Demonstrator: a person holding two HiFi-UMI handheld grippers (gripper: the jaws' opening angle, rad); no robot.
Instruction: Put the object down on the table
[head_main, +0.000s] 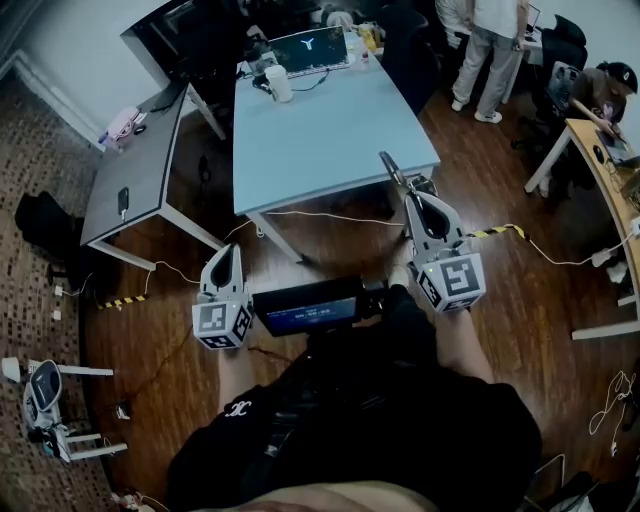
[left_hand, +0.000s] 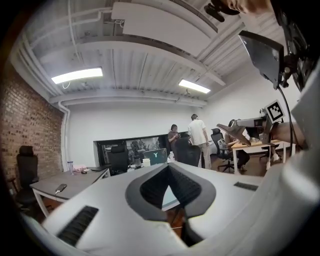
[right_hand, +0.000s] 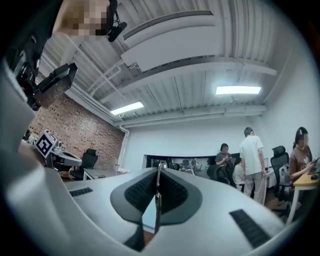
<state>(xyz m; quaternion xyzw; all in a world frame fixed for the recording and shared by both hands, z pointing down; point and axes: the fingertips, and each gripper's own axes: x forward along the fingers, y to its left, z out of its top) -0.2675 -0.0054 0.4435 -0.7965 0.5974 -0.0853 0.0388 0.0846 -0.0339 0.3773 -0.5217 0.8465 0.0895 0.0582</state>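
My right gripper (head_main: 414, 194) is shut on a thin metal utensil-like object (head_main: 390, 166), whose dark end sticks out past the fingertips over the near right corner of the light blue table (head_main: 330, 130). In the right gripper view the object (right_hand: 158, 197) shows edge-on as a narrow strip pinched between the pads of the right gripper (right_hand: 158, 172). My left gripper (head_main: 228, 252) is held over the wooden floor, short of the table's near left leg. In the left gripper view the tips of the left gripper (left_hand: 168, 167) meet with nothing between them.
A laptop (head_main: 310, 50) and a white cup (head_main: 280, 82) stand at the table's far end. A grey desk (head_main: 135, 170) with a phone stands to the left. Cables (head_main: 330, 215) run across the floor. People (head_main: 495, 50) stand and sit at the back right.
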